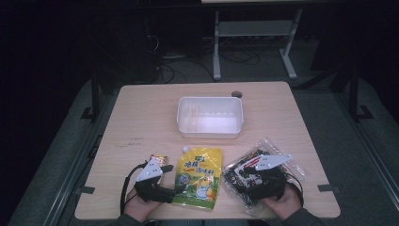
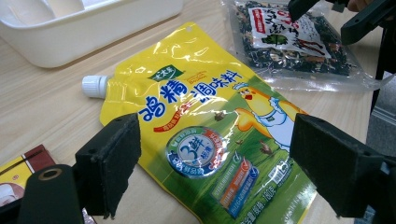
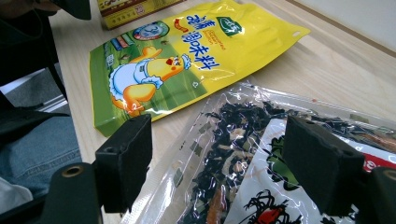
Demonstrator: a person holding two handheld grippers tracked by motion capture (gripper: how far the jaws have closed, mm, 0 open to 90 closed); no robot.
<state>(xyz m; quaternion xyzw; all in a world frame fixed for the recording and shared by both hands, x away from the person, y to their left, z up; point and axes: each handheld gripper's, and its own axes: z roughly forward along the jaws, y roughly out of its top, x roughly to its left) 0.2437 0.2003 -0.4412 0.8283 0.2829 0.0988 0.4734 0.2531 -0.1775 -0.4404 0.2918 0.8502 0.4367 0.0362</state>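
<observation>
A yellow spouted seasoning pouch (image 1: 198, 176) (image 2: 205, 126) (image 3: 187, 56) lies flat at the table's near middle. To its right lies a clear bag of dark dried food (image 1: 259, 174) (image 2: 294, 42) (image 3: 261, 154). A small red and yellow box (image 1: 160, 159) (image 2: 18, 168) sits left of the pouch. My left gripper (image 1: 162, 176) (image 2: 215, 168) is open just above the pouch's lower left part, nothing between its jaws. My right gripper (image 1: 263, 165) (image 3: 219, 172) is open over the clear bag, not pressing on it.
A white plastic bin (image 1: 210, 117) (image 2: 60, 42) stands empty at the table's middle, beyond the pouch. The person's hands hold both grippers at the near edge (image 1: 207, 215). A round cable hole (image 1: 236, 94) sits behind the bin.
</observation>
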